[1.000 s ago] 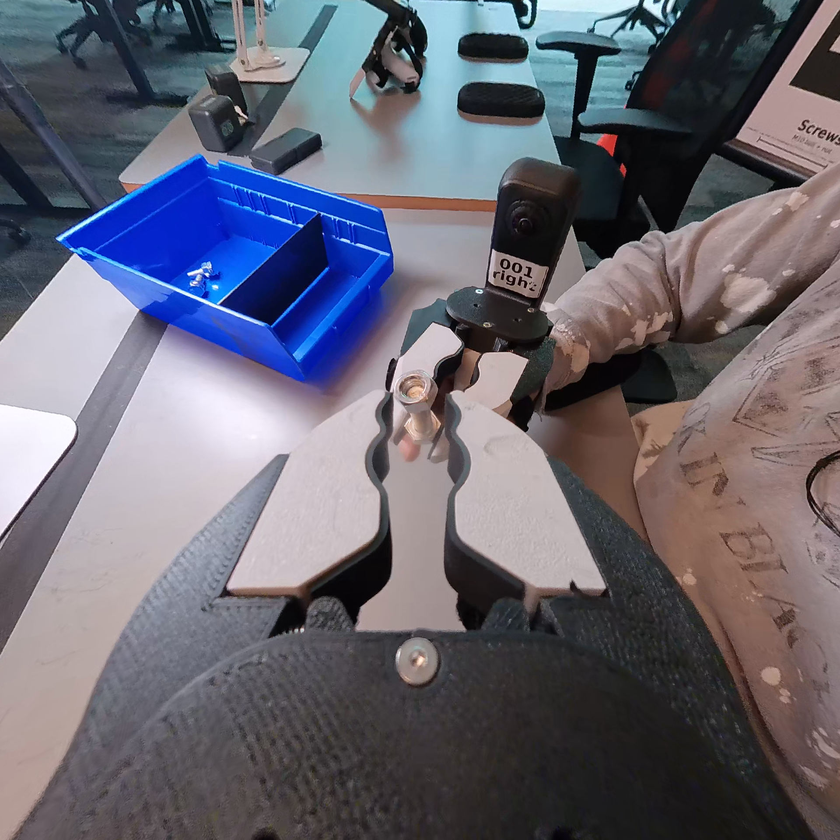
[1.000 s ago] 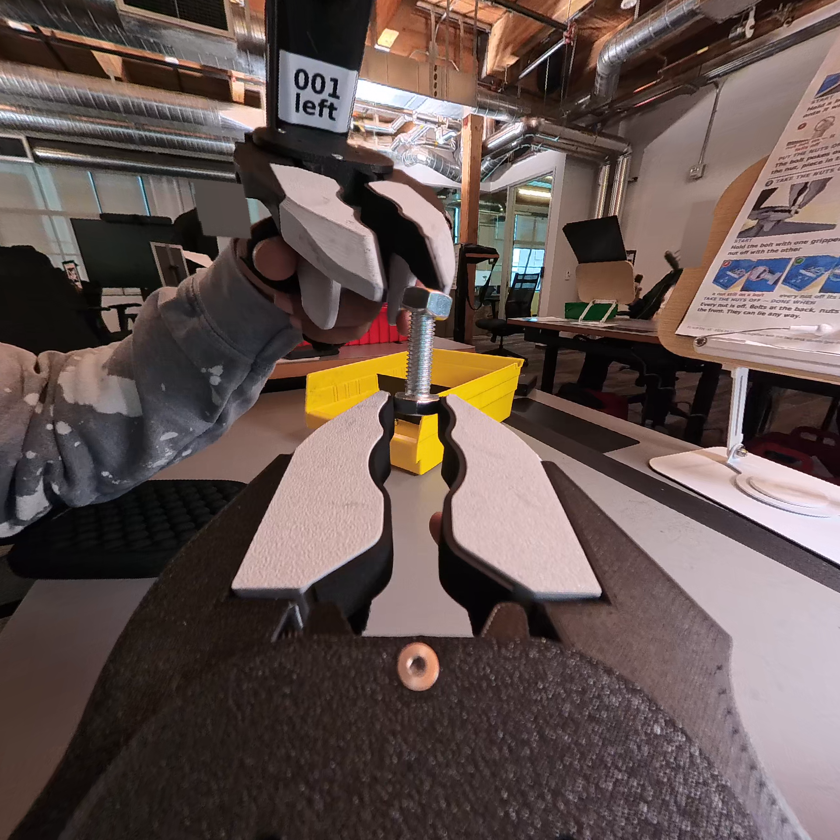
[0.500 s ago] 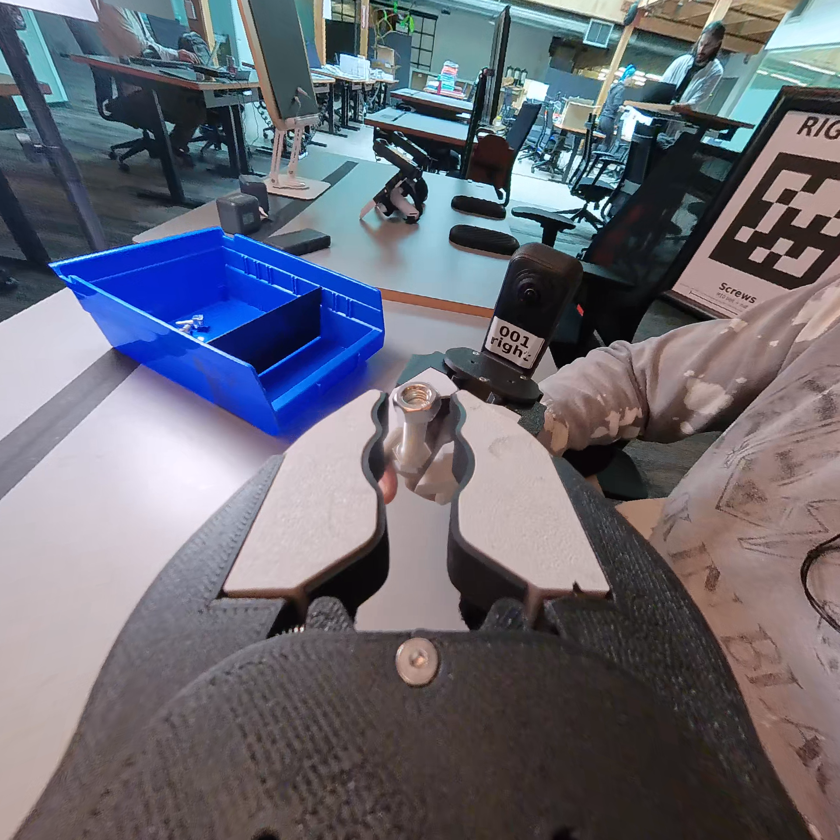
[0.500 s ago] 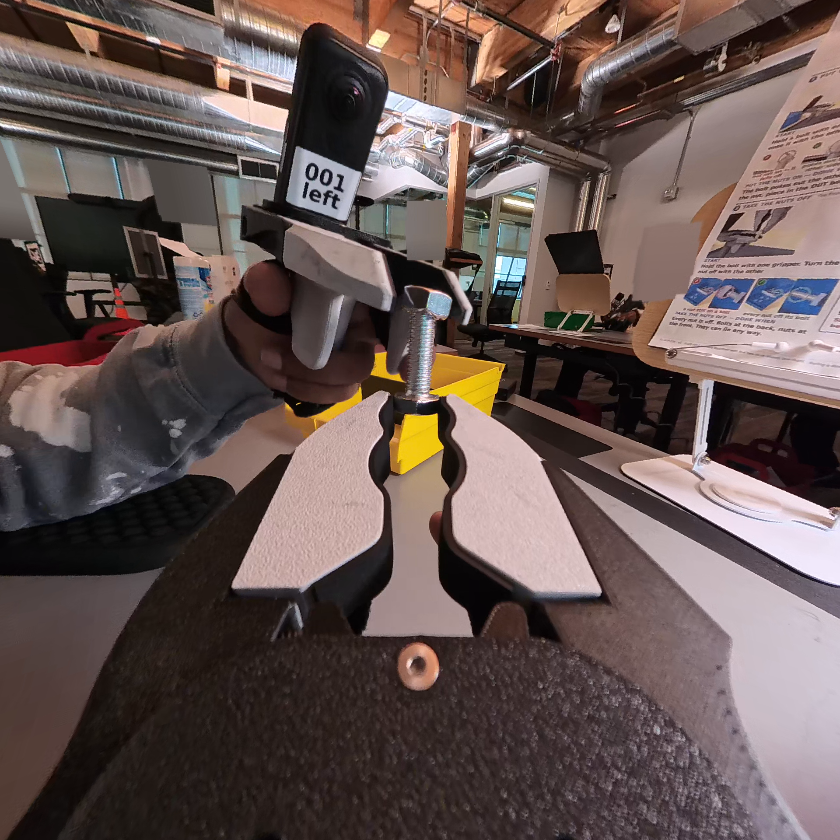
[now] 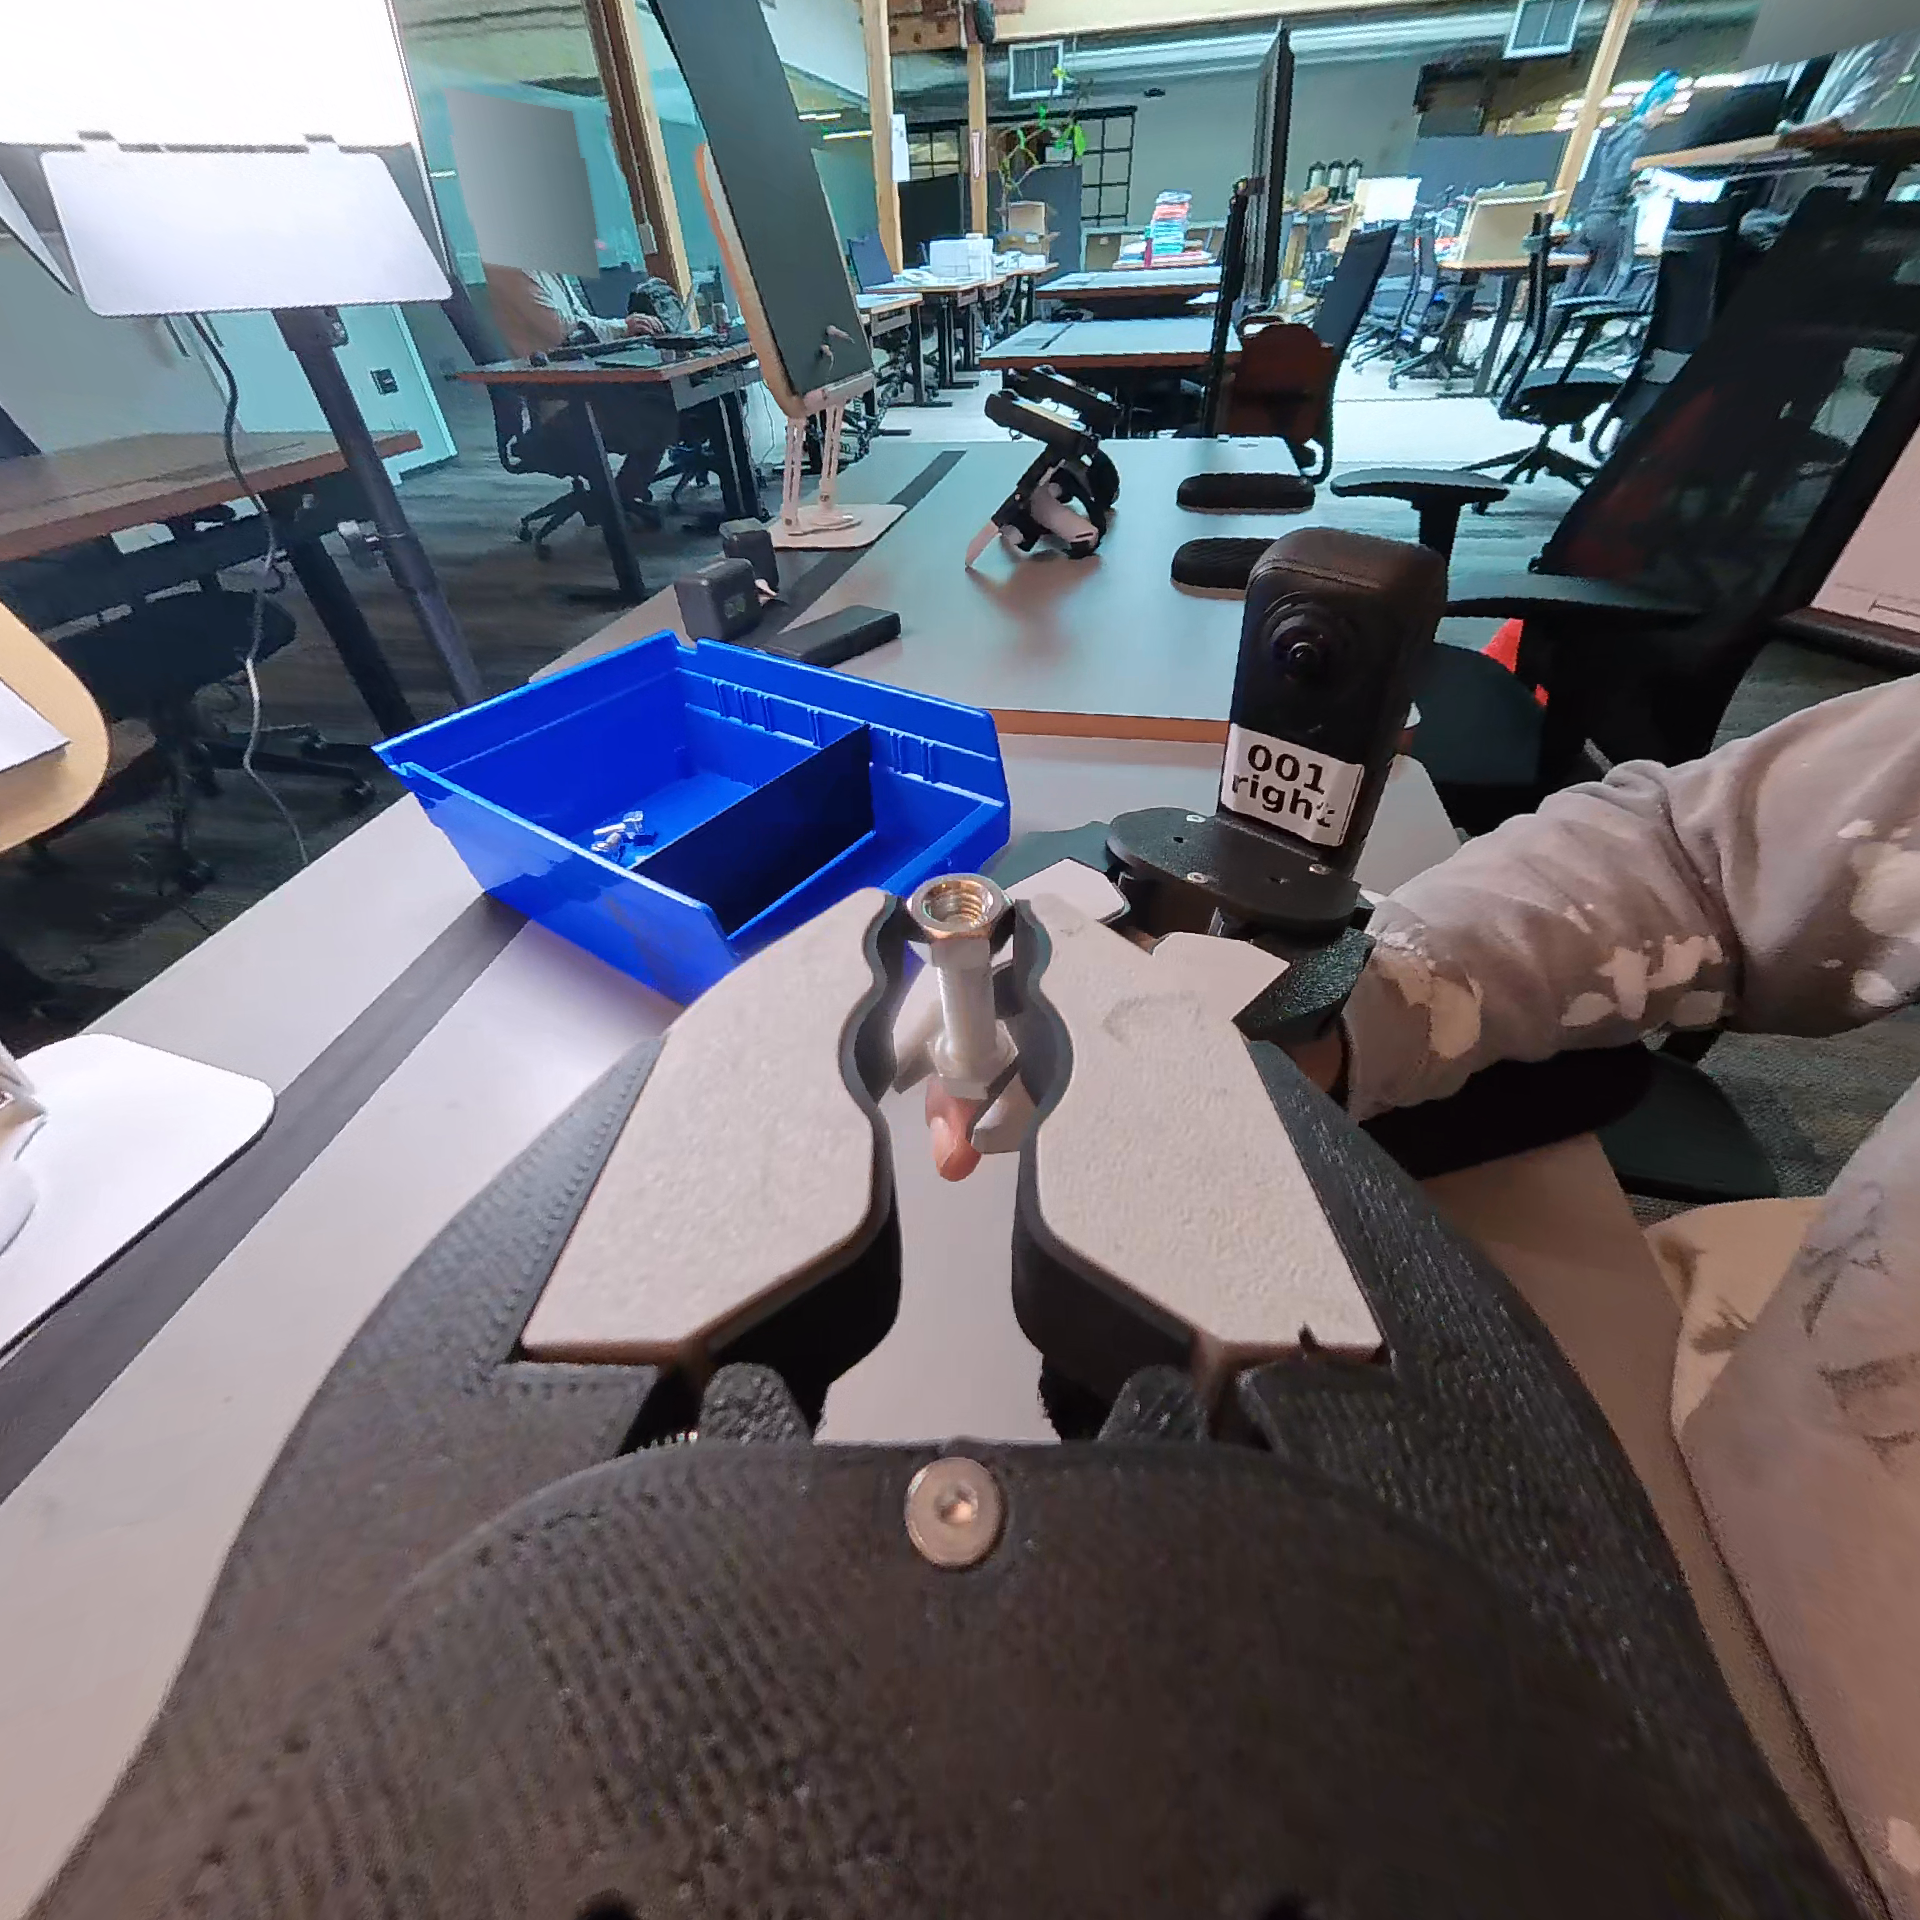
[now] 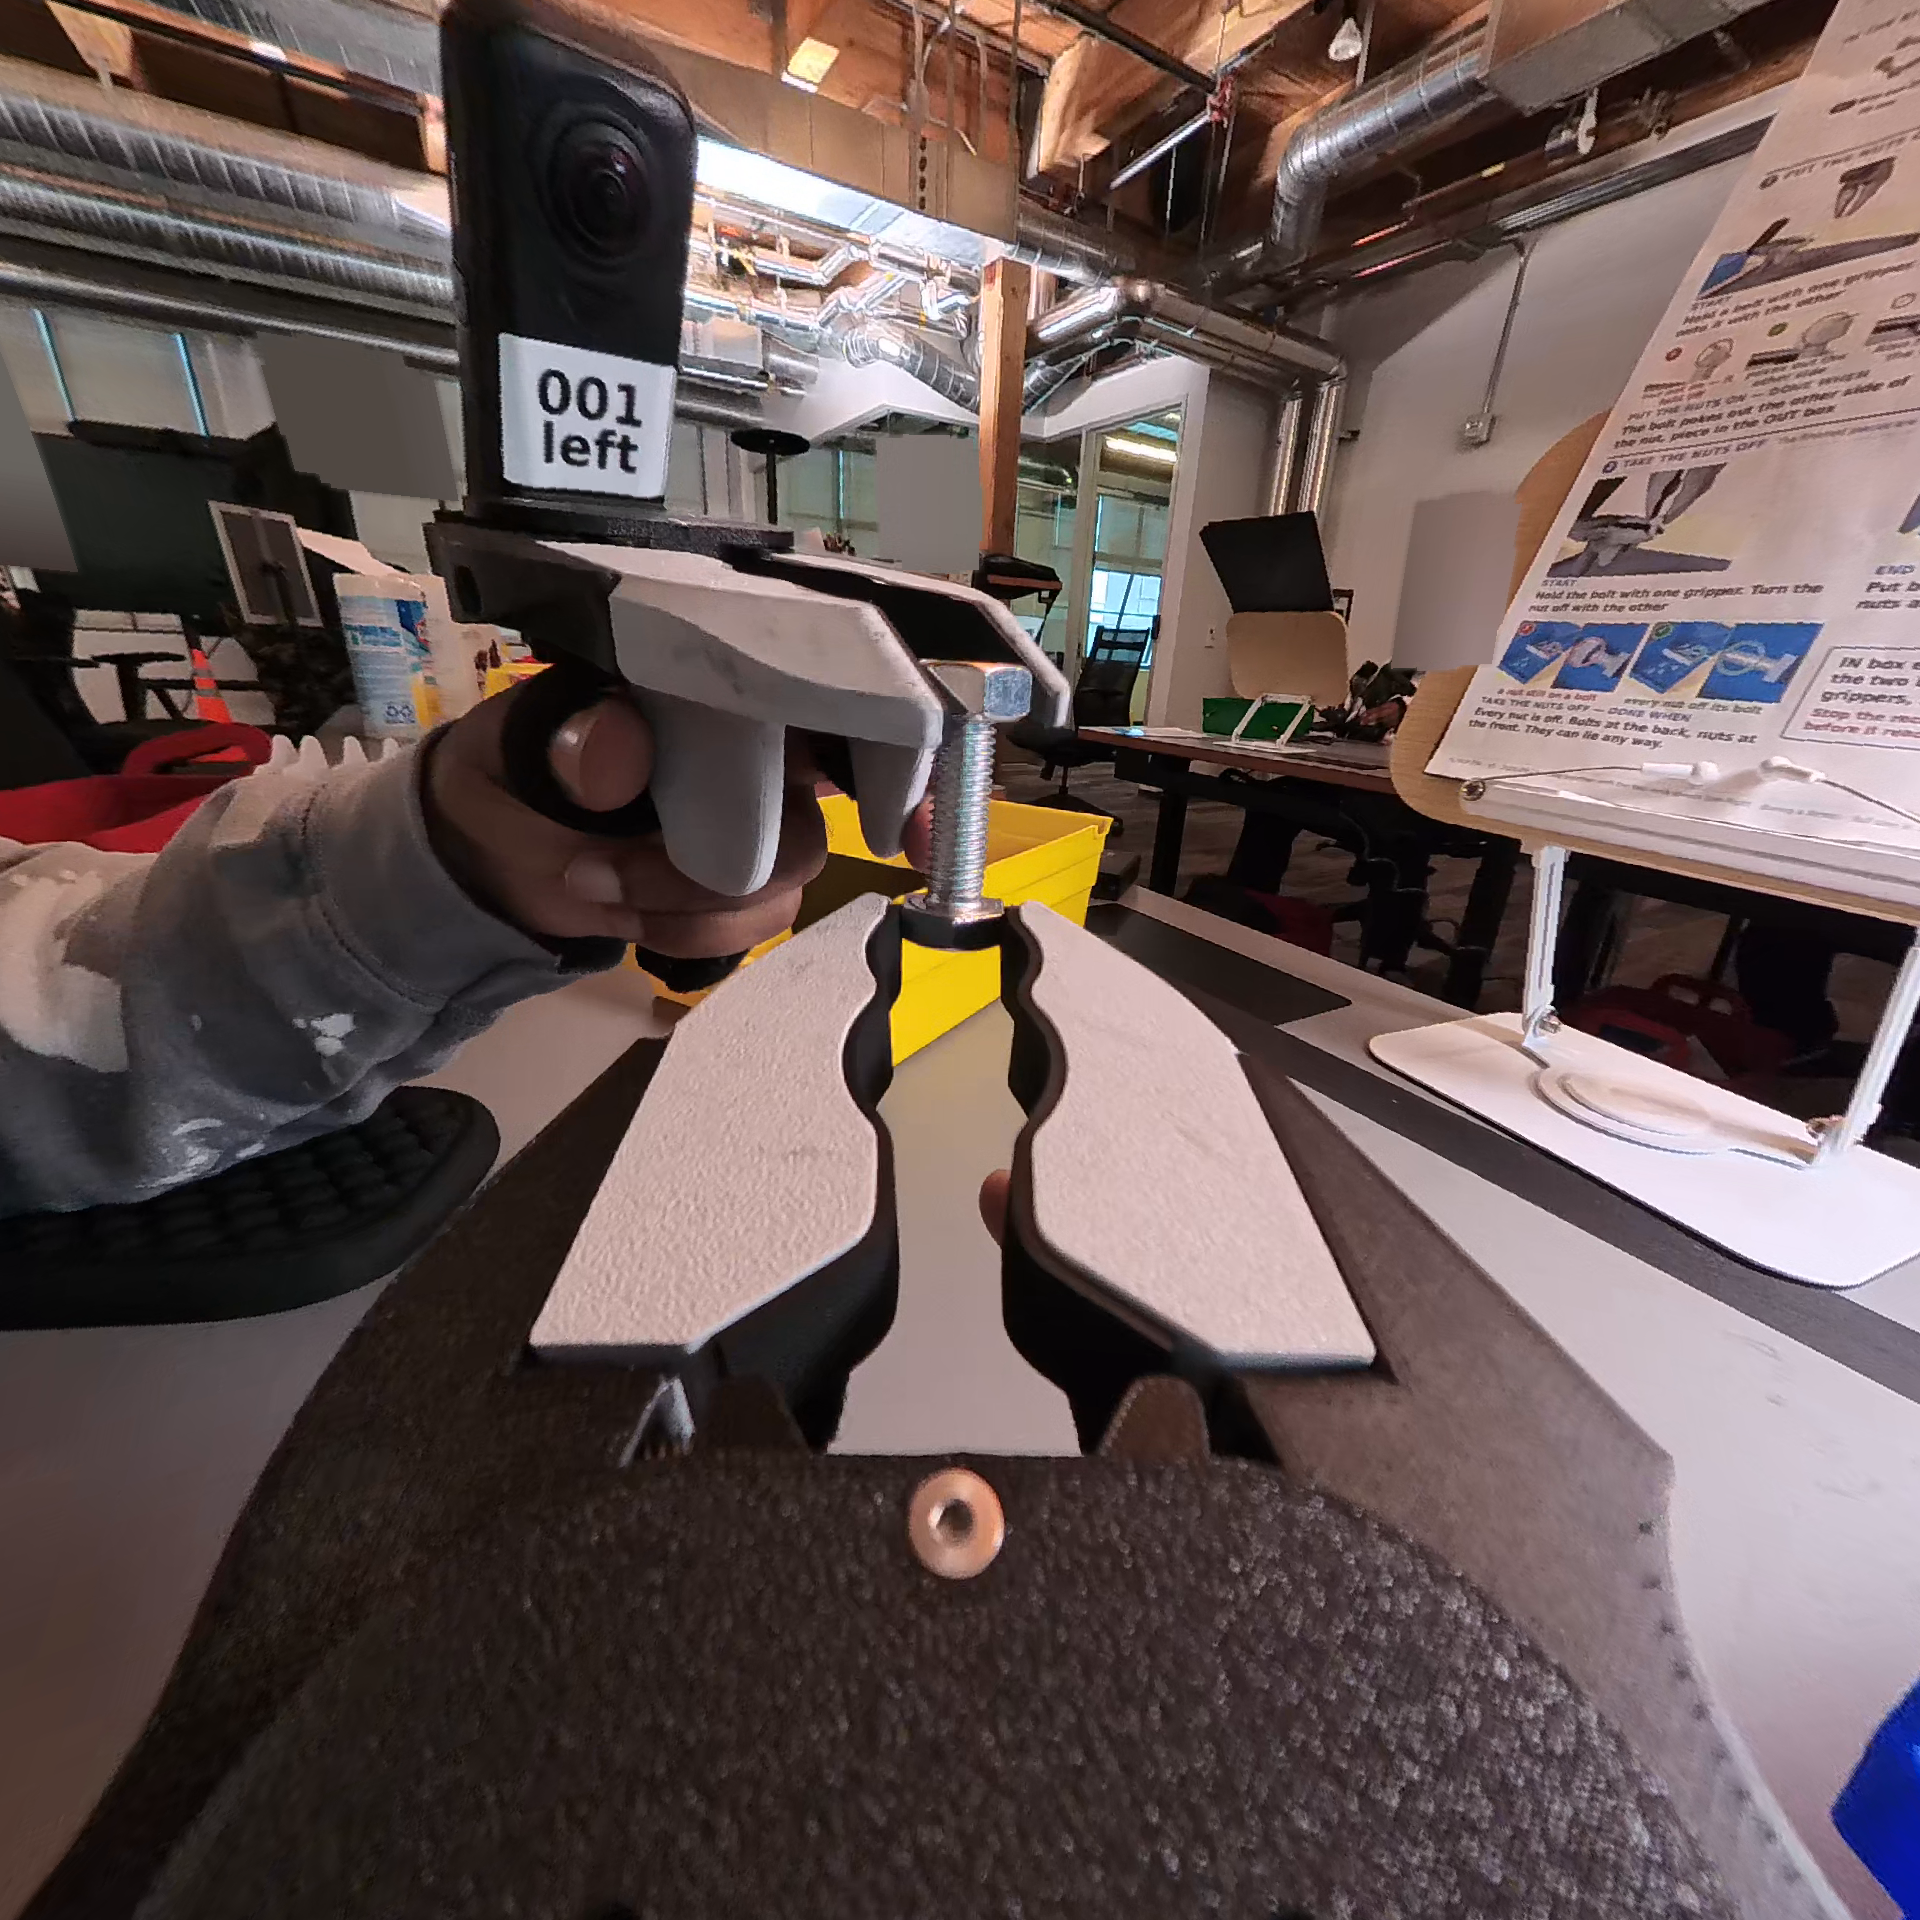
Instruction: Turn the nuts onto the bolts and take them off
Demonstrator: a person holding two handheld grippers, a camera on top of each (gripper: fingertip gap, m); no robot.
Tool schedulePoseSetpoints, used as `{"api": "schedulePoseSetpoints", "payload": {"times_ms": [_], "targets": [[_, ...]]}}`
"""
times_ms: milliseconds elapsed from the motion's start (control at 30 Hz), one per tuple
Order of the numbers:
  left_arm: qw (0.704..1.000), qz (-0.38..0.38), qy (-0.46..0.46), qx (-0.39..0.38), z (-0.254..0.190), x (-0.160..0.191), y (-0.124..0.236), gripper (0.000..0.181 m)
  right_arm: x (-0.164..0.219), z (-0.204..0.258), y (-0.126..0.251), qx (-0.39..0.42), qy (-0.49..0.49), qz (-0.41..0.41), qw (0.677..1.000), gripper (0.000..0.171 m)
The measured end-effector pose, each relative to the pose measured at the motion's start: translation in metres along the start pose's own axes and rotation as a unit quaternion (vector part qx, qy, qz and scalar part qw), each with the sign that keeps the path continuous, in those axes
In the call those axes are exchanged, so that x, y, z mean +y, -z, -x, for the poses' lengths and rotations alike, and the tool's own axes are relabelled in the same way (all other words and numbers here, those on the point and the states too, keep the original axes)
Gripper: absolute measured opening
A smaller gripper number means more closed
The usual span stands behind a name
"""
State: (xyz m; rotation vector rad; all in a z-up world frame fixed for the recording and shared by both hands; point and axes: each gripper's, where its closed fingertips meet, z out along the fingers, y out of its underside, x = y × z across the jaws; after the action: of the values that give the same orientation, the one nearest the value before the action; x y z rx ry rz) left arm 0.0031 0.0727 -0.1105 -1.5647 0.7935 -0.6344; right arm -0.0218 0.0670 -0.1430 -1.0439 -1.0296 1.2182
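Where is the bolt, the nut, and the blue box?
bolt (image 6: pixel 961 800), right wrist view, on the threaded shaft.
nut (image 6: pixel 953 921), right wrist view, on its rim between the right gripper's fingertips.
blue bin (image 5: pixel 582 868), left wrist view, on its front wall.

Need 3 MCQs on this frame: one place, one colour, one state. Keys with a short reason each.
1. Where on the bolt is the nut?
A. at the threaded end, away from the head
B. tight against the head
C. off the bolt

2. What colour is the bin holding small metal parts?
A. red
B. blue
C. green

3. The right hand-held gripper is:
A. open and empty
B. shut on the nut
C. out of view

Key:
1 A: the head is up in the left hand-held gripper, the nut at the thread's low end.
2 B: its walls are blue.
3 B: its fingertips clamp the nut.
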Motion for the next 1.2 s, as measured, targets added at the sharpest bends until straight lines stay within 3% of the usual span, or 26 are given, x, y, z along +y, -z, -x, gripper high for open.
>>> {"api": "schedulePoseSetpoints", "payload": {"times_ms": [133,300,500,700,1000,1200], "targets": [[0.999,-0.02,0.009,0.039,-0.008,-0.005,0.002,0.02,-0.005,0.005,0.002,-0.024,-0.001,-0.016,1.0,0.018],[0.988,-0.06,0.0,0.14,-0.034,-0.02,0.013,0.02,-0.023,0.032,0.009,-0.144,-0.055,-0.048,0.987,0.018],[0.956,-0.086,-0.012,0.28,-0.072,-0.036,0.028,0.02,-0.047,0.07,0.025,-0.292,-0.122,-0.08,0.945,0.018],[0.921,-0.108,0.006,0.375,-0.089,-0.041,0.03,0.02,-0.056,0.085,0.035,-0.351,-0.153,-0.097,0.919,0.018],[0.924,-0.078,-0.023,0.373,-0.086,-0.034,0.03,0.02,-0.05,0.083,0.035,-0.348,-0.146,-0.083,0.922,0.018],[0.94,-0.061,-0.052,0.331,-0.079,-0.031,0.028,0.02,-0.045,0.079,0.029,-0.328,-0.151,-0.076,0.93,0.018]]}}
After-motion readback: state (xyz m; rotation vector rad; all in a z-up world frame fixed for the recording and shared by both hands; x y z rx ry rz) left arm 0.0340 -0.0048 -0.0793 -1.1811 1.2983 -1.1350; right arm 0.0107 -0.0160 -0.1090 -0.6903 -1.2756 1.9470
